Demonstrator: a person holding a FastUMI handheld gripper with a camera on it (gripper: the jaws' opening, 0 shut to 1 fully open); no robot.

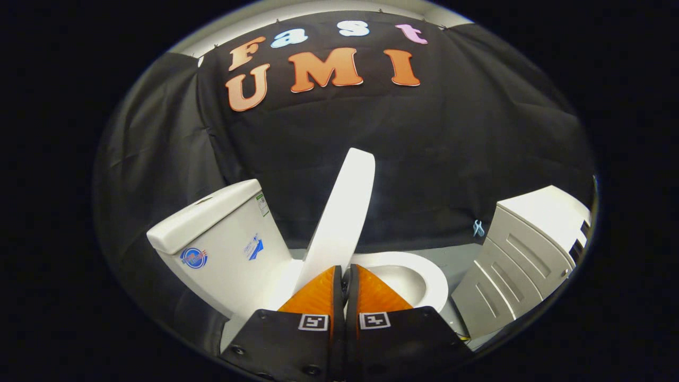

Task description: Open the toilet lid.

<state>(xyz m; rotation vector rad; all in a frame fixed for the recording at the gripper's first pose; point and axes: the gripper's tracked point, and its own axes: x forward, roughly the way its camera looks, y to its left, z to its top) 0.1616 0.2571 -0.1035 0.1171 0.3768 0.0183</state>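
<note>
Gripper (345, 273): I see my fingers drawn nearly together, only a thin gap between them, the lid's lower edge at that gap; whether they pinch it I cannot tell
Toilet lid (345, 207): raised, tilted toward the tank, rising just ahead of my fingertips
Seat (432, 278): down, beyond the fingers, bowl showing
Tank (220, 239): behind the lid
Cabinet (522, 254): beside the toilet, apart from it

The toilet lid (342, 212) looks like smooth white plastic with a soft shine. The tank (223, 239) beside the lid is glossy ceramic and carries small stickers. The bowl rim (432, 278) on the lid's other side is glossy too. Behind the lid hangs matt, wrinkled black cloth (451, 159). The cabinet (525, 249) beyond the bowl rim seems matt, grooved plastic.
</note>
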